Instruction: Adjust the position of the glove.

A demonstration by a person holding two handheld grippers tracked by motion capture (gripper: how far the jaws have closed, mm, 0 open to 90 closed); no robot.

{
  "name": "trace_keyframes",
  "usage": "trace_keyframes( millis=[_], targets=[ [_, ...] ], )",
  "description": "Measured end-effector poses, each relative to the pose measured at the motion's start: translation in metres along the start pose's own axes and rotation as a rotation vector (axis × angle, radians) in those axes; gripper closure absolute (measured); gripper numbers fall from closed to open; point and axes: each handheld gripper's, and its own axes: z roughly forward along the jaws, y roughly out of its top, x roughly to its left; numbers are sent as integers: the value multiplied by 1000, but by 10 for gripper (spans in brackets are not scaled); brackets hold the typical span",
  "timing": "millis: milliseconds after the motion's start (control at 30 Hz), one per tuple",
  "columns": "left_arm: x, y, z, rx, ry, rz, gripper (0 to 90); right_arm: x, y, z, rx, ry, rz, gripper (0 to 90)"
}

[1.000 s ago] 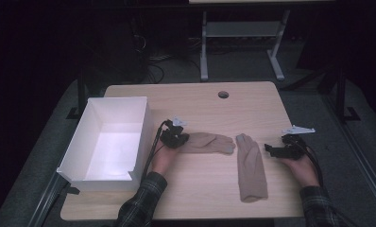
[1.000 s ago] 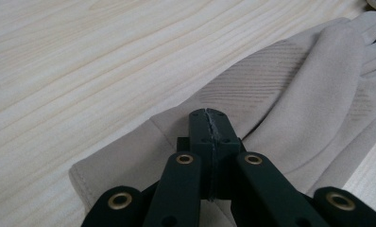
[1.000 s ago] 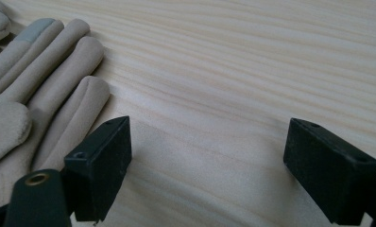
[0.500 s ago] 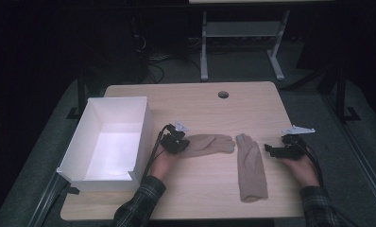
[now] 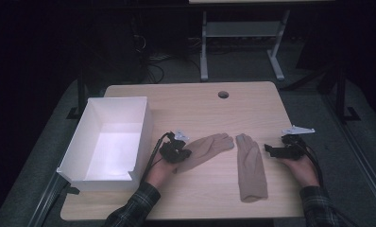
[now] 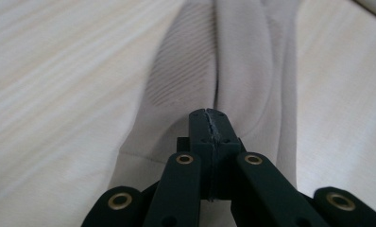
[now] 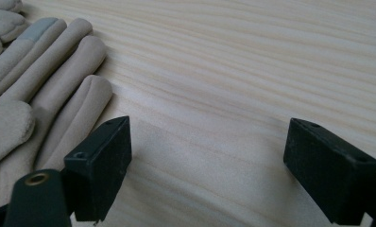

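High view: dim overall, surroundings near black; light from above falls on the wooden table [image 5: 195, 109], and the white box [image 5: 108, 137] is the brightest area, its floor slightly overexposed. Fine detail is soft and grainy. Left gripper view: evenly lit, the closed left gripper [image 6: 209, 118] sharp, the beige glove [image 6: 233, 61] blurring with distance. Right gripper view: bright, soft shadows beneath the jaws, which are blurred at the near edge.

The far half of the table [image 5: 191, 101] lies bare apart from a small round hole [image 5: 223, 94], leaving open passage there. At the left edge, the tall-walled white box [image 5: 111, 137] blocks sideways travel just beside the left hand-held gripper [image 5: 176, 152]. Two gloves, [image 5: 206, 149] and [image 5: 250, 165], lie flat between the hands. Bare wood lies between the spread jaws of the right hand-held gripper [image 7: 207, 161].
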Motion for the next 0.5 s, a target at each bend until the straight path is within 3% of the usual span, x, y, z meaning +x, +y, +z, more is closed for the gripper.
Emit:
trace_keyframes(
  millis=[233, 500],
  targets=[
    [-13, -7, -3, -4, -80, -1, 895, 0, 0, 0, 0, 1, -1, 156],
    [-28, -6, 0, 8, -142, 38, 895, 0, 0, 0, 0, 1, -1, 156]
  ],
)
